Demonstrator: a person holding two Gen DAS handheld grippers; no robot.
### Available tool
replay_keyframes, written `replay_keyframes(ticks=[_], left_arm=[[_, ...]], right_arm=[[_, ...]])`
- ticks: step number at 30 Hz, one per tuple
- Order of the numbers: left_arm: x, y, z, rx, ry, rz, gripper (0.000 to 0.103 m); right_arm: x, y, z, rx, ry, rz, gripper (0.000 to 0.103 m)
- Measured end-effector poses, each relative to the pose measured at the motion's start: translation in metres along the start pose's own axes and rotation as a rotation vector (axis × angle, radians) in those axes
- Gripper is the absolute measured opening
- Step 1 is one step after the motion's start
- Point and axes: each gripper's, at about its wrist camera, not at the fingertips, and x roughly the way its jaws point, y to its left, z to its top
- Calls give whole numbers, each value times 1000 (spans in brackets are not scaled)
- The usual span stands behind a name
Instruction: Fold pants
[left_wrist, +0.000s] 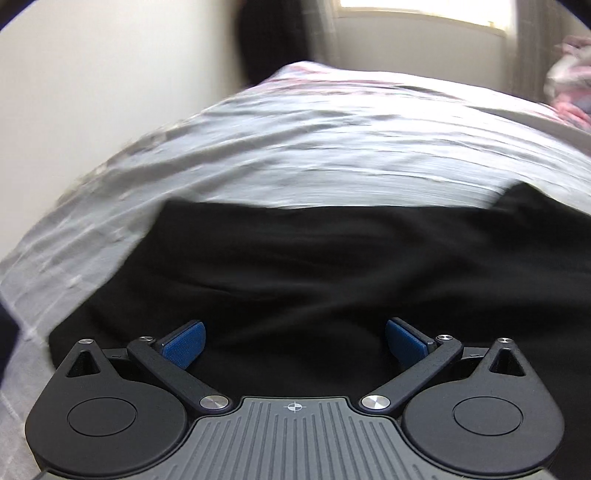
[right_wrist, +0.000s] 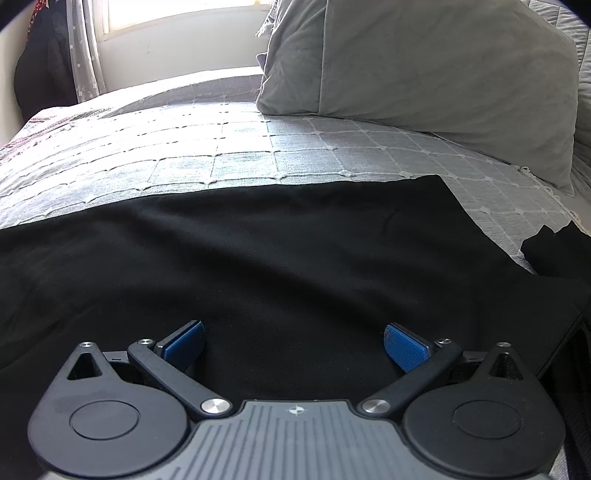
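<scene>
Black pants (left_wrist: 314, 266) lie spread flat on a light grey quilted bedspread (left_wrist: 295, 147). My left gripper (left_wrist: 294, 341) hovers low over the near part of the cloth, open, blue pads wide apart with nothing between them. In the right wrist view the same black pants (right_wrist: 277, 251) stretch across the bed, with a straight far edge and a corner at the right. My right gripper (right_wrist: 293, 343) is also open just above the fabric, holding nothing. The left wrist view is motion-blurred.
A large grey pillow (right_wrist: 424, 74) leans at the back right. A second piece of black fabric (right_wrist: 557, 251) lies at the right edge. A window (right_wrist: 177, 18) and curtain stand behind the bed. A pink bundle (left_wrist: 569, 81) sits far right, with a wall (left_wrist: 92, 92) on the left.
</scene>
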Motion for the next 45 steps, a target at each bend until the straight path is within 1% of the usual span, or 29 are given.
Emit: replay_keyframes(ticks=[1, 2, 4, 5, 7, 8, 9, 11, 14, 16, 18, 20, 22, 24, 25, 27, 29, 30, 32, 34, 36, 38, 39, 40, 41, 42, 43, 44, 45], left_arm=[[3, 10, 1, -21, 11, -44, 103], [3, 15, 4, -22, 15, -68, 103], [2, 20, 7, -13, 24, -75, 103], [-3, 21, 9, -39, 21, -58, 103], [-17, 11, 12, -75, -24, 57, 103], [-22, 0, 14, -61, -47, 52, 103], [-25, -12, 17, -35, -58, -1, 103], [-22, -42, 23, 2, -51, -108, 103], [-4, -98, 36, 66, -33, -203, 103], [11, -139, 42, 129, -12, -228, 103], [19, -176, 42, 204, -14, -247, 103], [30, -207, 46, 263, -4, -242, 103], [40, -221, 54, 237, -14, -218, 103], [56, -223, 68, 199, -9, -216, 103], [61, -223, 74, 178, -8, -232, 103], [72, -216, 85, 142, 7, -225, 103], [66, -207, 91, 123, 12, -198, 103], [56, -199, 89, 112, -6, -197, 103], [29, -182, 77, 110, -35, -250, 103], [-4, -159, 55, 105, -45, -287, 103], [-32, -137, 31, 109, -60, -282, 103], [-52, -115, 11, 122, -56, -254, 103], [-61, -105, 3, 118, -64, -226, 103], [-68, -95, -4, 111, -73, -199, 103], [-74, -88, -9, 105, -75, -193, 103], [-79, -83, -12, 96, -76, -202, 103], [-82, -80, -15, 82, -77, -215, 103], [-85, -80, -16, 68, -77, -223, 103], [-85, -82, -17, 61, -82, -234, 103]], right_arm=[[0, 0, 0, 0, 0, 1, 103], [0, 0, 0, 0, -1, 2, 103], [0, -1, 0, 3, -1, 5, 103], [0, -1, 0, 2, -1, 7, 103], [-1, -1, 0, 3, 1, 3, 103], [-1, 0, 1, 3, 2, -4, 103], [-2, 4, 2, 1, 3, -12, 103], [-3, 9, 3, -10, -1, -17, 103], [-3, 13, 2, -24, -1, 3, 103], [-2, 11, 2, -16, 1, 11, 103], [-1, 8, 3, -8, 2, 20, 103], [0, 7, 3, -8, 1, 23, 103], [1, 6, 4, -8, -1, 26, 103], [1, 5, 3, -5, -4, 29, 103], [2, 4, 3, -4, -5, 30, 103], [2, 2, 2, 1, -10, 28, 103], [2, 1, 2, 5, -14, 28, 103], [1, 1, 2, 5, -14, 29, 103], [0, 0, 2, 6, -11, 28, 103], [-2, -1, 4, 13, -9, 24, 101], [-4, -7, 5, 20, -9, 25, 100], [-3, -19, 4, 32, 1, 4, 100], [-4, -30, 4, 53, 2, -20, 100], [-6, -40, 3, 81, 7, -66, 99], [-10, -52, 3, 111, 15, -148, 97], [-17, -61, 3, 130, 17, -205, 89], [-28, -69, 2, 155, 5, -210, 82], [-40, -79, 1, 206, -10, -166, 85], [-54, -90, -3, 289, -36, -110, 88]])
